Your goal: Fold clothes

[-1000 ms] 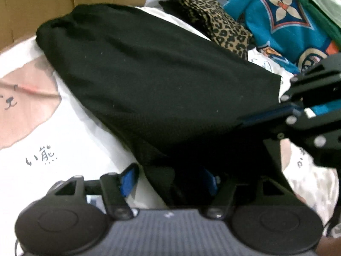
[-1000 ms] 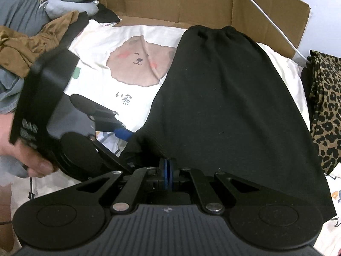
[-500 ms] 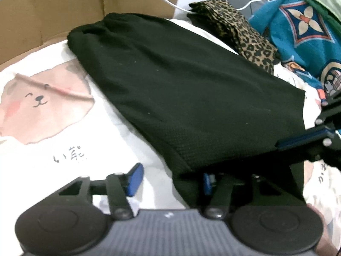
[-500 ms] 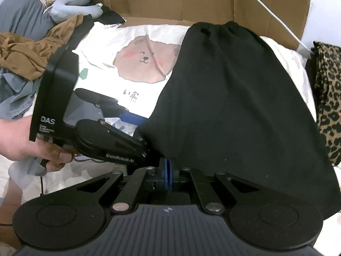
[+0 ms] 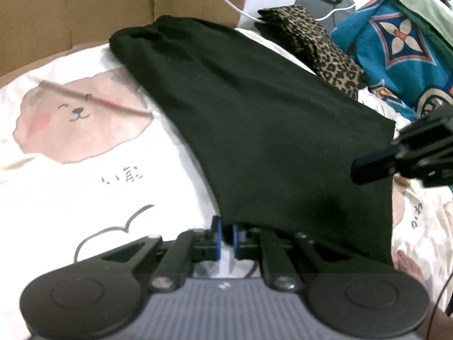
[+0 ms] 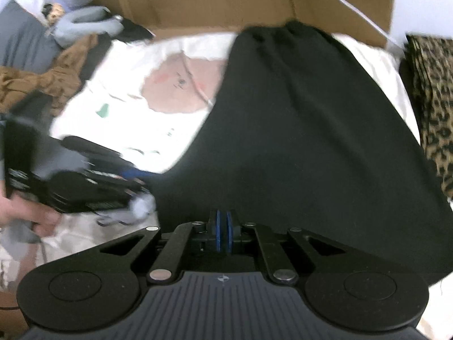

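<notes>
A black garment (image 5: 254, 119) lies flat on a white sheet with a bear print (image 5: 79, 124); its gathered waistband is at the far end. It also fills the right wrist view (image 6: 311, 141). My left gripper (image 5: 225, 239) is at the garment's near left corner with its blue pads almost together and white sheet showing between them. My right gripper (image 6: 223, 232) is shut at the garment's near hem; the cloth reaches its pads. It also shows from the side in the left wrist view (image 5: 396, 161). The left gripper shows blurred in the right wrist view (image 6: 85, 181).
Cardboard walls (image 5: 85, 14) stand behind the sheet. A leopard-print cloth (image 5: 320, 48) and a blue patterned cloth (image 5: 396, 42) lie to the right. Brown and grey clothes (image 6: 42, 79) are piled at the left. A white cable (image 5: 220, 0) runs over the cardboard.
My left gripper has closed from wide open to nearly shut and moved left, off the black hem. The right gripper stayed shut at the hem and pulled back slightly.
</notes>
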